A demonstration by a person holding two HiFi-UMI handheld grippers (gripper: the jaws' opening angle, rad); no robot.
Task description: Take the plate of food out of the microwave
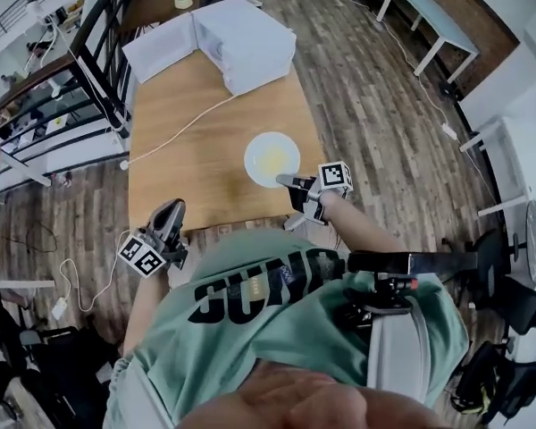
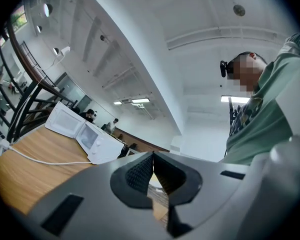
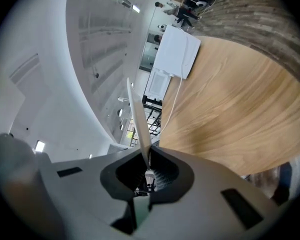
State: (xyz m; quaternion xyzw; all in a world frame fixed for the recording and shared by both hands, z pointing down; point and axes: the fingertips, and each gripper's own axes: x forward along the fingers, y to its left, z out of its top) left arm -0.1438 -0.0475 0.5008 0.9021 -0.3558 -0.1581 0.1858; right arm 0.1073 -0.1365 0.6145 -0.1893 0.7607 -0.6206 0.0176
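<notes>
A long wooden table runs away from the person, whose green shirt fills the near part of the head view; at the table's far end stands a white microwave with its door swung open to the left; a white cable trails from it across the wood to the left edge; the white plate is out of the microwave, over the near right part of the table, well apart from the oven, with a pale yellow patch of food in its middle; whether it rests on the wood or is held just above it I cannot tell; the right gripper is clenched on the plate's near rim, which shows edge-on between its jaws in the right gripper view; the left gripper hangs at the table's near left corner, jaws pressed together with nothing between them.
</notes>
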